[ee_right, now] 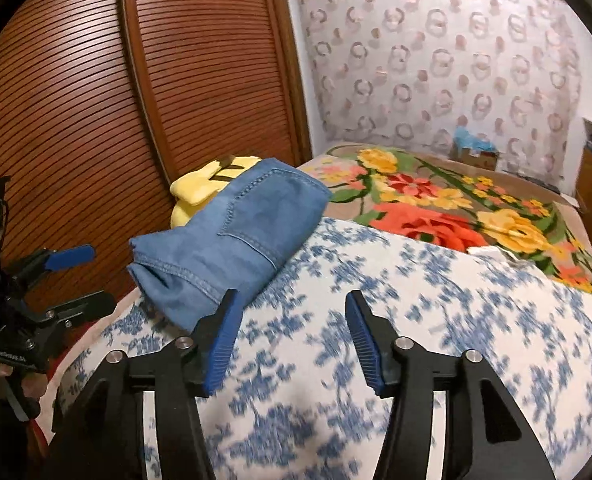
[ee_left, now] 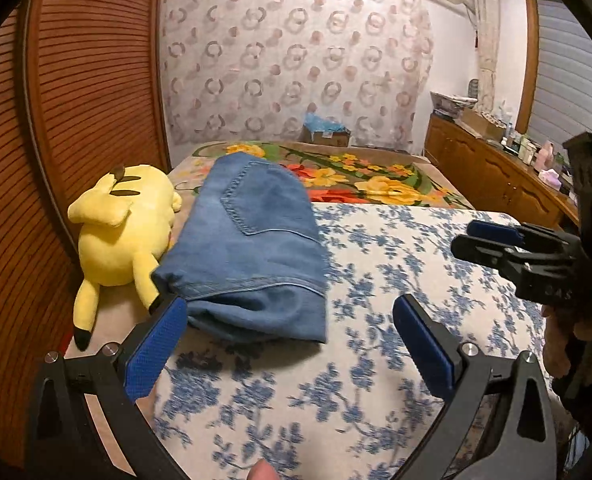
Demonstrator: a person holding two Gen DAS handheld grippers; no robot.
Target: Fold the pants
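- Pants (ee_left: 252, 240): blue denim, folded into a compact stack, back pocket facing up. They lie on the bed, at the left side of the blue-and-white floral cover (ee_left: 375, 320), with their far end reaching toward the flowered blanket (ee_left: 355, 180).
- Left tongs (ee_left: 290, 344): spread wide, nothing between the blue pads. They hover just short of the near edge of the pants; the left pad overlaps the denim corner in the left wrist view, and I cannot tell whether it touches.
- Right tongs (ee_right: 292, 336): also released, empty, over the floral cover just to the right of the pants' near end. From the left wrist view they show at the right edge, well clear of the denim.
- Yellow plush toy (ee_left: 124, 236): lies right beside the pants on their left, against the slatted wooden wardrobe door (ee_left: 76, 120). From the right wrist view it is mostly hidden behind the denim.
- Far end of the bed: a cardboard box (ee_left: 327, 132) with blue stuff in it, against the ring-patterned curtain (ee_left: 296, 60).
- Right wall: a wooden cabinet (ee_left: 495, 176) with small clutter on top.
- Floral cover looks motion-blurred in both views.
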